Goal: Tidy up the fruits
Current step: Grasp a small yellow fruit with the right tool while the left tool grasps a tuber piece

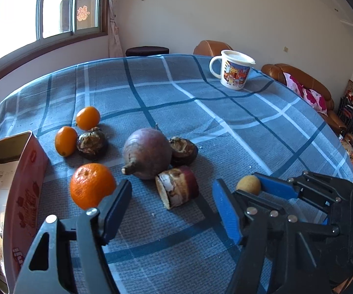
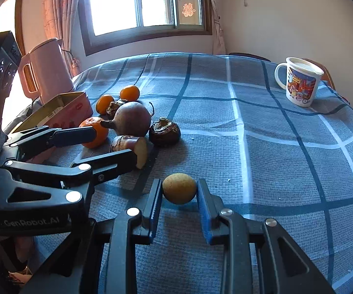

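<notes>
The table [image 2: 262, 147] is covered by a blue checked cloth and carries everything here. At its left edge stands a pink kettle [image 2: 47, 67], and just in front of the kettle lies an open pink tin box [image 1: 17, 176], which is at the near left edge in the left wrist view. A white mug [image 1: 232, 71] with cartoon pictures stands alone near the far right edge, well apart from the fruits.

The fruits lie in a group on the left part of the table, beside the tin box. The largest is a round purple root [image 1: 148, 155] in the middle of the group. A big orange [image 1: 90, 187] lies nearest to the box, and a cut purple piece [image 1: 177, 187] lies in front of the root. Two dark mangosteens [image 1: 91, 144] and two small oranges [image 1: 88, 117] lie behind, toward the far left.

The left gripper [image 1: 171, 208] is over the cloth with its fingers spread; nothing is pressed between them, and one finger is in front of the big orange.

The right gripper [image 2: 179, 192] is nearer to the front edge, apart from the group. Its fingers pinch a small yellow-brown fruit [image 2: 179, 188] from both sides.
</notes>
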{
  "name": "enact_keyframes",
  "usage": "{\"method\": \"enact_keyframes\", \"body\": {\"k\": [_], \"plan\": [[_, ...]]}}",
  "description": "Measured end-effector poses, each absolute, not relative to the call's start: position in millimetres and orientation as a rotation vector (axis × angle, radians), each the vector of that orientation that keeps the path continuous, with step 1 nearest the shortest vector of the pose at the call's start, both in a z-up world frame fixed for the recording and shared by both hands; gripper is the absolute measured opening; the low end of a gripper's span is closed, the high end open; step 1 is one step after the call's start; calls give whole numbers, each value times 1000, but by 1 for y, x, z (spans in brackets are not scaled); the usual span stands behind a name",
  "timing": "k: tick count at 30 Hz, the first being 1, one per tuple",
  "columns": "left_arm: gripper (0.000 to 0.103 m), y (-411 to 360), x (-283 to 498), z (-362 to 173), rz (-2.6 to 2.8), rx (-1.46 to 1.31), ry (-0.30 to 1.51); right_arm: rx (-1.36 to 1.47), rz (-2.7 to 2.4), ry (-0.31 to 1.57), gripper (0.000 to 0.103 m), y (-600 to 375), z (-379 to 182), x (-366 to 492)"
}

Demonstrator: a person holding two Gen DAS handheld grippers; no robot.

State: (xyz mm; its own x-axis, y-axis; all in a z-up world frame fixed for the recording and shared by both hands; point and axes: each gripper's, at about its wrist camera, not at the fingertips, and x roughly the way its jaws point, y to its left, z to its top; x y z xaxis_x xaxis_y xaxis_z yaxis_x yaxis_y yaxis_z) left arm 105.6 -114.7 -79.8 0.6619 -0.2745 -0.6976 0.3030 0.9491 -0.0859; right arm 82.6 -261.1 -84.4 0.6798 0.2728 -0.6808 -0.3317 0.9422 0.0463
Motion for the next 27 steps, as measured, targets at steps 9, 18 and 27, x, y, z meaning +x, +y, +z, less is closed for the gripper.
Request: {"method": "enact_keyframes", "body": {"k": [9, 18, 27], "plan": [[39, -126, 121, -89, -329, 57, 847, -91, 341, 749, 30, -260, -85, 82], [38, -115, 110, -82, -331, 47, 796, -102, 357, 713, 30, -258, -83, 76], [38, -112, 95, -72, -337, 60, 719, -109, 368, 670, 30, -258, -79, 70]]}}
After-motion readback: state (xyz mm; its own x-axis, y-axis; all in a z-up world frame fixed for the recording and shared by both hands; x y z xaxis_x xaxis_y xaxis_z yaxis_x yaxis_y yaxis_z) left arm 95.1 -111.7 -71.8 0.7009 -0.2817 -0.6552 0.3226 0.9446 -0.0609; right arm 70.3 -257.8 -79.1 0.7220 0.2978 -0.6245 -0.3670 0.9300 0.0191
